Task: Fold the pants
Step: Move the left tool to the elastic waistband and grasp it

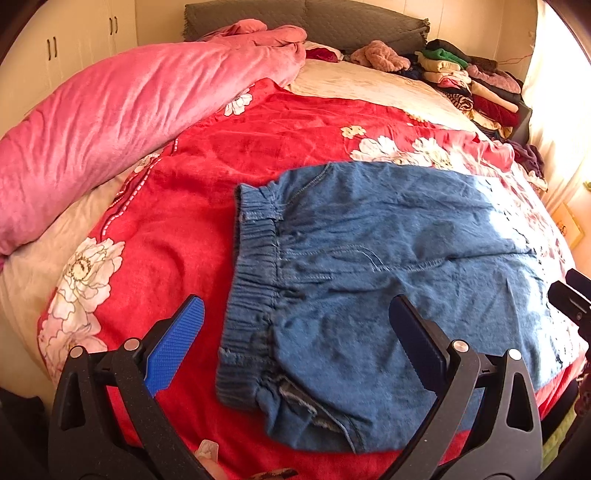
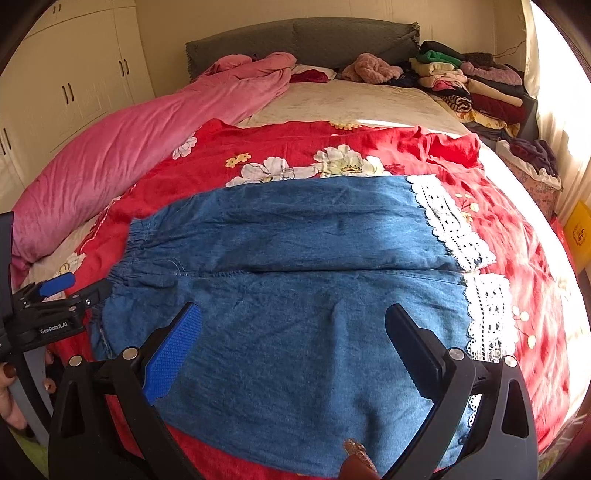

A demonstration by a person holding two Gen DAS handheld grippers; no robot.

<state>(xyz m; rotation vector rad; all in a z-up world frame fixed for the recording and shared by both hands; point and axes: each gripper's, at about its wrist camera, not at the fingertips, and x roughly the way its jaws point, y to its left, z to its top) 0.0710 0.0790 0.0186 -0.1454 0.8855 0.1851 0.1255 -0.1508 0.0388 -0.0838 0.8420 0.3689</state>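
Note:
Blue denim pants (image 1: pixel 369 280) lie flat on a red floral blanket (image 1: pixel 177 229), elastic waistband (image 1: pixel 251 280) to the left. In the right wrist view the same pants (image 2: pixel 303 288) stretch to the right, where white lace cuffs (image 2: pixel 454 229) end the legs. My left gripper (image 1: pixel 297 314) hovers open over the waistband end, nothing between its fingers. My right gripper (image 2: pixel 293 321) hangs open above the middle of the near leg, also holding nothing. The left gripper (image 2: pixel 70 291) shows at the left edge of the right wrist view beside the waistband.
A pink quilt (image 1: pixel 110 122) is bunched along the bed's left side. Stacks of folded clothes (image 1: pixel 465 81) sit at the far right by the grey headboard (image 1: pixel 332 18). White wardrobes (image 2: pixel 74 85) stand to the left. A person's hand (image 2: pixel 11 384) holds the left gripper's handle.

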